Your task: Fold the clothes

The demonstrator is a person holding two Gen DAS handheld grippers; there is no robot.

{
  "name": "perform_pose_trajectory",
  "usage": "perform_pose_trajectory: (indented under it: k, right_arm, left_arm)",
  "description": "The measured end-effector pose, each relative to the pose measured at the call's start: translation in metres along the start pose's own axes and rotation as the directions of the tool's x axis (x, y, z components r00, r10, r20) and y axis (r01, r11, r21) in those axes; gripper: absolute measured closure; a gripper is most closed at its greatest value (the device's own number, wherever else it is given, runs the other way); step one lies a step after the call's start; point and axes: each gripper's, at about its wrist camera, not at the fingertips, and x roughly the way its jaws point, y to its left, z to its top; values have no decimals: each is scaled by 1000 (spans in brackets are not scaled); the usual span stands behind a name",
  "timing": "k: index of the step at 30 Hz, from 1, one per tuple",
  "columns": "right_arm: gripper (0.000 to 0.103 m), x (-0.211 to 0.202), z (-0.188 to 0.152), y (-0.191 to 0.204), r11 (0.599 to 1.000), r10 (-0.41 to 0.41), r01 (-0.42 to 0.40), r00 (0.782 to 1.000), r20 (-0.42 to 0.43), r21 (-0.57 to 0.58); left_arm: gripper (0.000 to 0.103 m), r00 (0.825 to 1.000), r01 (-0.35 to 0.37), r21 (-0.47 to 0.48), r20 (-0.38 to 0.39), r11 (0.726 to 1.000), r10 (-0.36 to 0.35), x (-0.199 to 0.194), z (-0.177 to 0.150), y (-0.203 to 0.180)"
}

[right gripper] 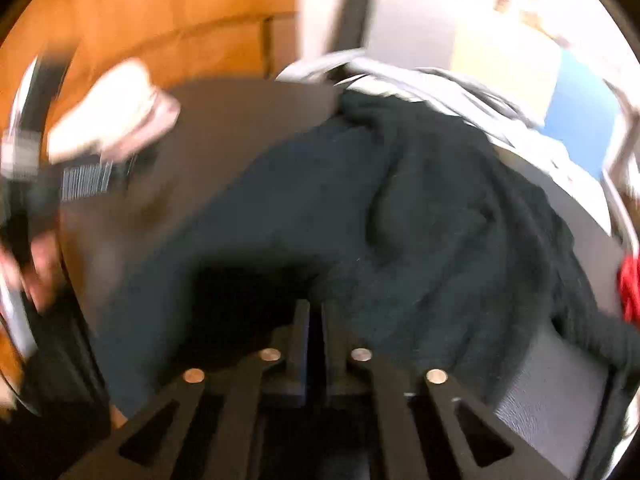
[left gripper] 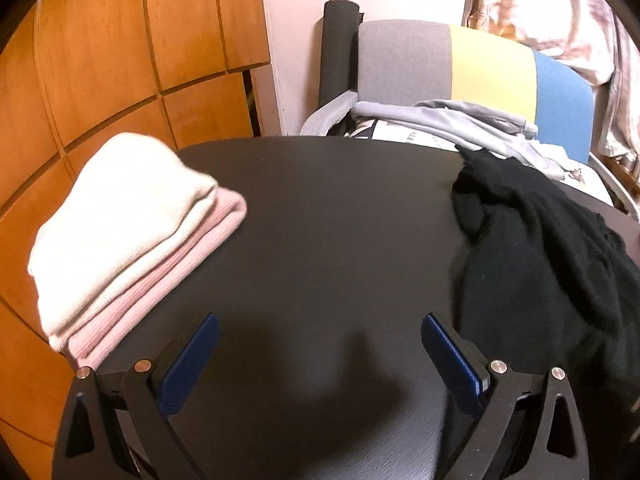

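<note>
Left gripper (left gripper: 320,328) jaws spread over the table (left gripper: 320,208); right gripper (right gripper: 316,312) jaws pinching the black garment (right gripper: 400,208) (no legible writing).

Tabletop (left gripper: 320,208) black. Sweater (left gripper: 540,260) black, plain. Folded stack: cream knit (left gripper: 120,216) over pink ribbed one (left gripper: 160,280). Chair back (left gripper: 472,68) striped grey, yellow, blue. Gripper pads (left gripper: 188,364) dark blue w/ black frame. Cabinet (left gripper: 120,40) orange wood.

A black garment (left gripper: 532,248) lay crumpled and unfolded on the right side of the dark table (left gripper: 320,208), one edge hanging past the rim. On the left side sat a folded cream garment (left gripper: 116,216) stacked on a folded pink garment (left gripper: 168,276).
</note>
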Motion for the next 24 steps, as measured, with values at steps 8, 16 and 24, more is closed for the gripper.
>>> perform_pose_trajectory:
  k: [8, 16, 24]
  right_arm:
    - [103, -49, -13, -132, 914, -186, 132, 976, 109, 383]
    - [71, -62, -44, -141, 896, -45, -19, 990, 133, 444]
    - [61, -26, -15, 24, 981, 182, -184, 983, -29, -58]
  left_arm:
    - [1, 997, 49, 53, -56, 997, -46, 4, -20, -16]
    - [1, 985, 107, 135, -147, 985, -87, 24, -18, -72]
    - [1, 998, -1, -32, -68, 1000, -1, 13, -4, -32]
